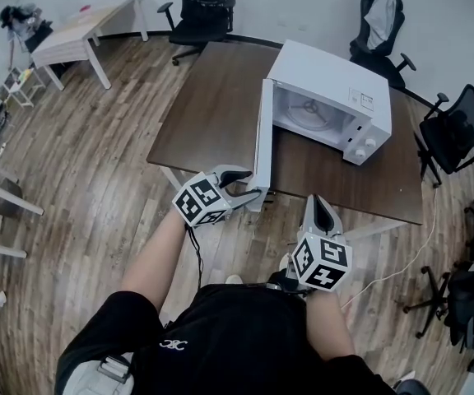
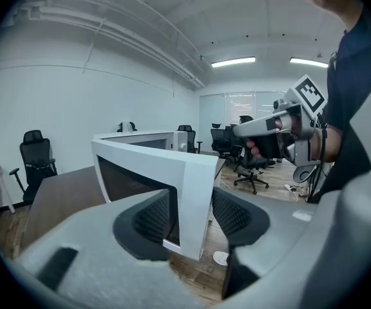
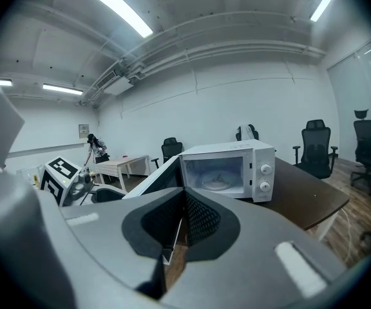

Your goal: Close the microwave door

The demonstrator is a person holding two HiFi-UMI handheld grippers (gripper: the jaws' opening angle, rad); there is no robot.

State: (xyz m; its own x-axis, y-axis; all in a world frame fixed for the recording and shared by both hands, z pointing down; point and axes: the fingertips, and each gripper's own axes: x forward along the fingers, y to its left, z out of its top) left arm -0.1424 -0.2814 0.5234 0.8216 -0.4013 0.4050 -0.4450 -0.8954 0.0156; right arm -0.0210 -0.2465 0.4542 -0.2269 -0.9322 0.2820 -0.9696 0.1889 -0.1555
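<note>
The white boxy microwave oven [image 1: 336,97] sits on the dark brown wooden surface [image 1: 212,113]. Its white-framed door [image 1: 262,142] with a dark window stands wide open, swung out toward the person. The left gripper [image 1: 253,182] straddles the door's free edge with its jaws apart, and the outer pad is clear of the door. The right gripper [image 1: 320,202] hangs near the surface's front edge, jaws together and empty.

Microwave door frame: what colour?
White door frame, dark window; clearest in left gripper view.
</note>
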